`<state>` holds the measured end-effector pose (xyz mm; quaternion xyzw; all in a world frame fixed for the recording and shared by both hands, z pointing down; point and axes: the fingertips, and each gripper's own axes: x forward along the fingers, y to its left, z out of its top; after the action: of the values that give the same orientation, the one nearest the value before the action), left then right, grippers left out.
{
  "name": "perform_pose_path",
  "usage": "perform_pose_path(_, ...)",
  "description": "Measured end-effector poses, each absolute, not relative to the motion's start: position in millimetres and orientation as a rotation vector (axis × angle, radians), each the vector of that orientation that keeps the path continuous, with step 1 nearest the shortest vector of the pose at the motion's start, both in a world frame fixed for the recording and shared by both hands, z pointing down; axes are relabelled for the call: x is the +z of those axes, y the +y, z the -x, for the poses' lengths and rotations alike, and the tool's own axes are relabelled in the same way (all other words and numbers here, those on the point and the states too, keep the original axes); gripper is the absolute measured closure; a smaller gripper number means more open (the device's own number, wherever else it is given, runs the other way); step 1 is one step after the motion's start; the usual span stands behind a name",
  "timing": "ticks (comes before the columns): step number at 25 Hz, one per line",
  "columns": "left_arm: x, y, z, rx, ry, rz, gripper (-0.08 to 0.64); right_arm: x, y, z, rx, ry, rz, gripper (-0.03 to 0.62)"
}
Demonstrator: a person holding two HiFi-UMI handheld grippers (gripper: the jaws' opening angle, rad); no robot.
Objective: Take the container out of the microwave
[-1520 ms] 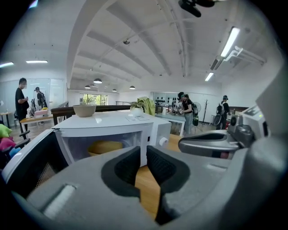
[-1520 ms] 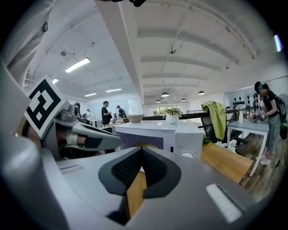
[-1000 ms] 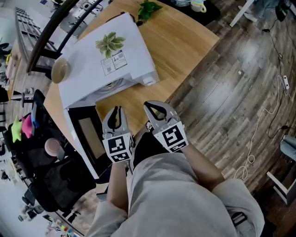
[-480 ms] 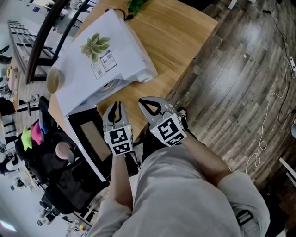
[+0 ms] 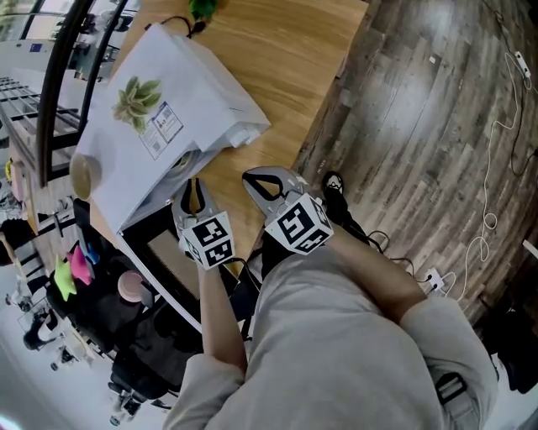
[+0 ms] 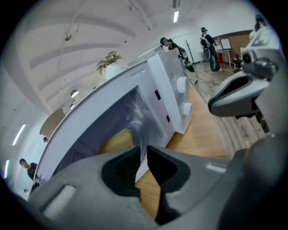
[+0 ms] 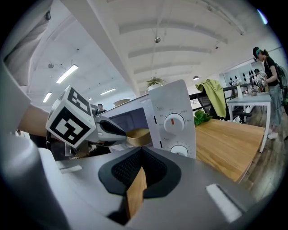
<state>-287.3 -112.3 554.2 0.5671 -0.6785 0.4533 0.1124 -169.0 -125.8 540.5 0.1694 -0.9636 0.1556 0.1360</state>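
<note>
A white microwave stands on the wooden table with its dark door swung open toward me. Inside, a tan container shows in the right gripper view, and as a tan shape in the left gripper view. My left gripper hovers just in front of the open cavity, its jaws a narrow slit apart with nothing between them. Beside it, over the table's edge, my right gripper has its tips touching and holds nothing.
A black office chair with a pink cup on it stands below the open door. A green plant lies behind the microwave. Cables trail over the wooden floor at right. People stand far off across the room.
Both grippers have sunk and come closer to the microwave's open front; the left one has rolled. Neither has taken hold of anything.
</note>
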Motion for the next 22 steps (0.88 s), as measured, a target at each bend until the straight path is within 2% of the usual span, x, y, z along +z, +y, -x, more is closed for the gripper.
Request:
perform_pose_path(13,577,-132,324,1.656,-2.025,-1.616,0.503,557,-128,177,0.483,-2.747,-0.509,0.581)
perform_pose_path(22,590,-142,335,1.727,-1.986,-1.626,0.472,562,-128,177,0.478,-2.728,-0.511,0.581)
